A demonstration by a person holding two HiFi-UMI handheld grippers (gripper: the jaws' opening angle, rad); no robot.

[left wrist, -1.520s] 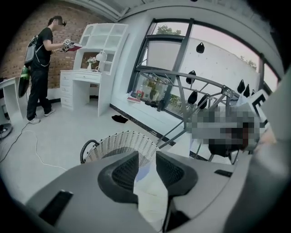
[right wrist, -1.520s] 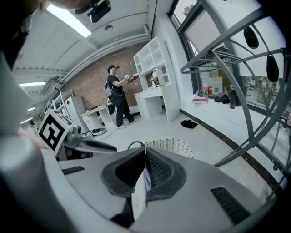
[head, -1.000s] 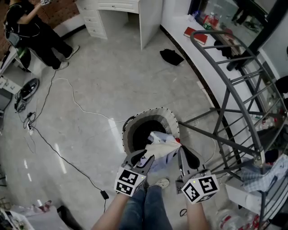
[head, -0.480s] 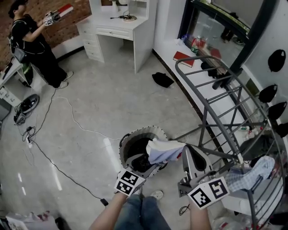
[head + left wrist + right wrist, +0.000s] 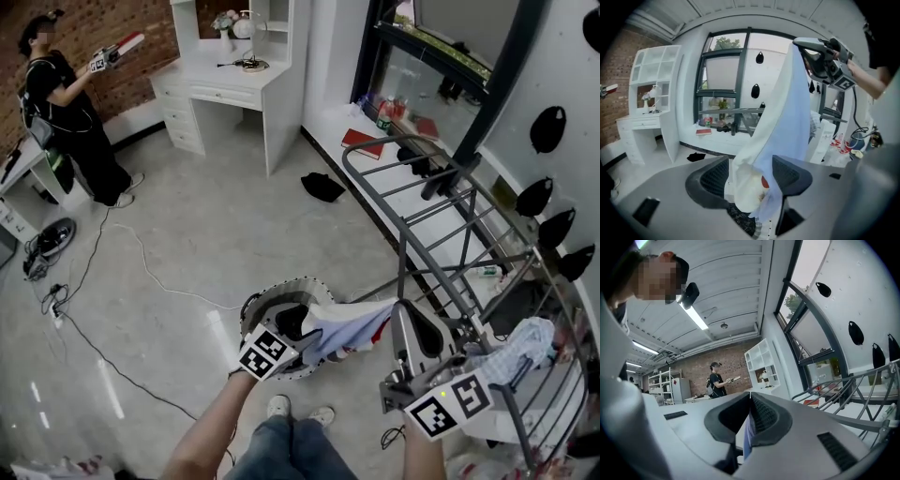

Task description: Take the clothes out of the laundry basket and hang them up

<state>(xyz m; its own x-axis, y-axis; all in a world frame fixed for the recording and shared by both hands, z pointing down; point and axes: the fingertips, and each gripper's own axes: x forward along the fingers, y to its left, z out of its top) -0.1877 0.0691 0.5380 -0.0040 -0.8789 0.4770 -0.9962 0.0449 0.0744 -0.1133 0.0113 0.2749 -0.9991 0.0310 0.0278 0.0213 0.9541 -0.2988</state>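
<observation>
A light blue and white garment (image 5: 345,321) hangs from my right gripper (image 5: 401,314), whose jaws are shut on its edge (image 5: 749,430). It trails down to the left over the round laundry basket (image 5: 251,311). In the left gripper view the cloth (image 5: 787,117) drapes loosely through my left gripper (image 5: 752,176). Those jaws have just been opening and stand wide, with the pads off the cloth. The right gripper (image 5: 824,60) shows high at the right there. More clothes lie dark inside the basket. The grey drying rack (image 5: 441,202) stands just right of both grippers.
A checked cloth (image 5: 525,342) hangs on the rack's near right end. My legs and shoes (image 5: 298,412) are below the basket. A person (image 5: 61,112) stands far left by a white desk (image 5: 234,80). Cables (image 5: 141,253) cross the floor; a black item (image 5: 323,186) lies by the sill.
Both grippers rose. The right one lifted the garment up out of the basket toward the rack. The left jaws opened and let go of the cloth.
</observation>
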